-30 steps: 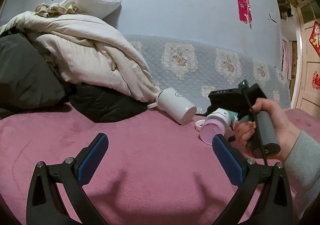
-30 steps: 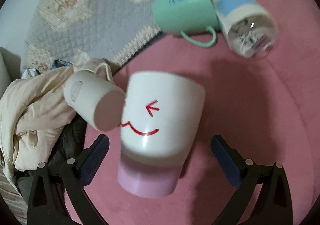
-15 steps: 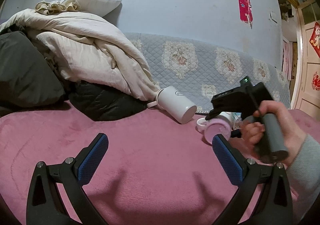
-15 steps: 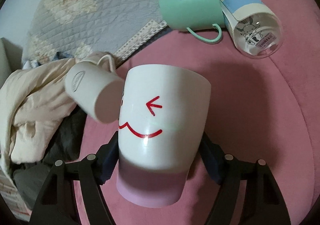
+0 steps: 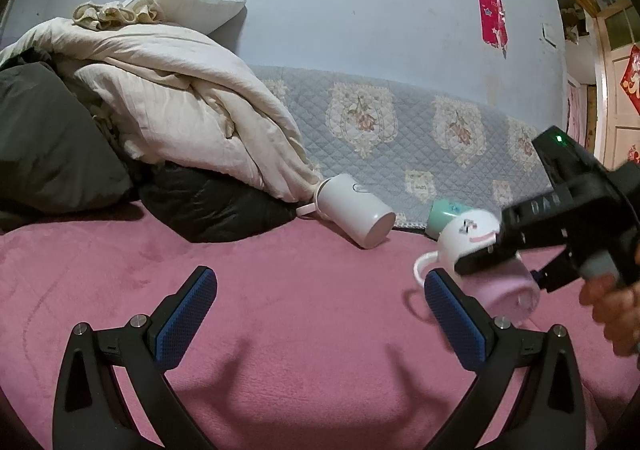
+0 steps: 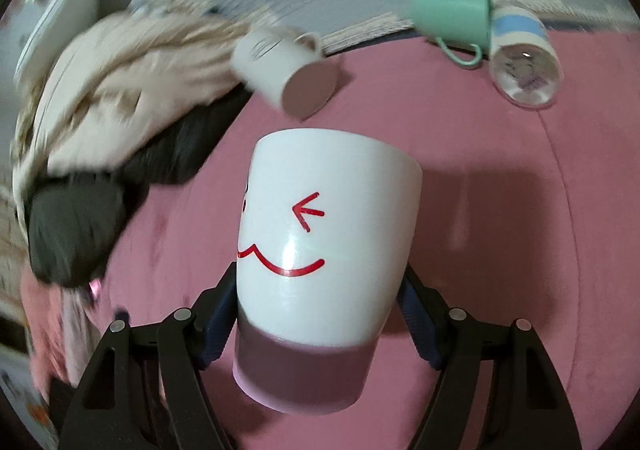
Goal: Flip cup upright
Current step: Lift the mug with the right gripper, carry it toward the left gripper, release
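A white cup with a red smiley face and a pink band (image 6: pixel 320 250) is clamped between the jaws of my right gripper (image 6: pixel 320 322) and held above the pink bedspread, tilted. In the left wrist view the same cup (image 5: pixel 476 246) hangs at the right, its handle to the left, with the right gripper (image 5: pixel 500 250) around it. My left gripper (image 5: pixel 320 310) is open and empty, low over the bedspread, to the left of the cup.
A plain white mug (image 5: pixel 352 212) lies on its side by the beige quilt (image 5: pixel 180 98). A mint green mug (image 6: pixel 452 12) and a clear cup with a blue band (image 6: pixel 524 58) lie on their sides near the quilted grey cover (image 5: pixel 400 130).
My right gripper closed on the smiley cup, lifted it off the bedspread and swung it; the view is blurred with motion. The left gripper stayed still.
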Action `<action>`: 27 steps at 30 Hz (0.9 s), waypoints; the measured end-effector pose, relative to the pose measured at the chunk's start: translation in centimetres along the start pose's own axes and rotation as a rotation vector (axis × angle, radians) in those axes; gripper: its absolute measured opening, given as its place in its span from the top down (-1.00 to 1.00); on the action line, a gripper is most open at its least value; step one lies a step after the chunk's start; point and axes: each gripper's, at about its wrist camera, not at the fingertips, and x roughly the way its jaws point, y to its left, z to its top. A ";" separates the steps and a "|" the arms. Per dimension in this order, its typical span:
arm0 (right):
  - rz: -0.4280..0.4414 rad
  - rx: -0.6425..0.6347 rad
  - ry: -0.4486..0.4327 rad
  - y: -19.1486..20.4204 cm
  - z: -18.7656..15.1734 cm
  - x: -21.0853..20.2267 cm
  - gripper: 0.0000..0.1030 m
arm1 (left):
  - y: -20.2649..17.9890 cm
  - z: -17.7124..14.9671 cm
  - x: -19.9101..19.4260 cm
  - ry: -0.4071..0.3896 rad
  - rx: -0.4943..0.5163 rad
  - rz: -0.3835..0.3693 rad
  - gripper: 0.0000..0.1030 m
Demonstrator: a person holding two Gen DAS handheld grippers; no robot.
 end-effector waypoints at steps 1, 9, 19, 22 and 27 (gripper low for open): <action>-0.011 -0.013 0.003 0.1 -0.2 0.2 -0.48 | 0.0 0.0 -0.1 -0.003 0.001 0.001 -1.00; -0.021 -0.044 0.051 -0.3 -1.3 2.4 -0.49 | 0.2 0.1 0.2 0.008 -0.003 0.000 -1.00; -0.026 -0.150 -0.081 0.1 -2.0 0.4 -0.73 | 0.4 0.1 0.3 0.016 -0.005 0.000 -1.00; -0.044 -0.220 -0.121 0.2 -2.7 -1.1 -0.74 | 0.3 0.1 0.4 0.021 -0.002 0.002 -1.00; -0.153 -0.250 -0.362 -1.0 -5.2 -5.0 -0.77 | 0.2 0.1 0.5 0.021 0.002 0.004 -1.00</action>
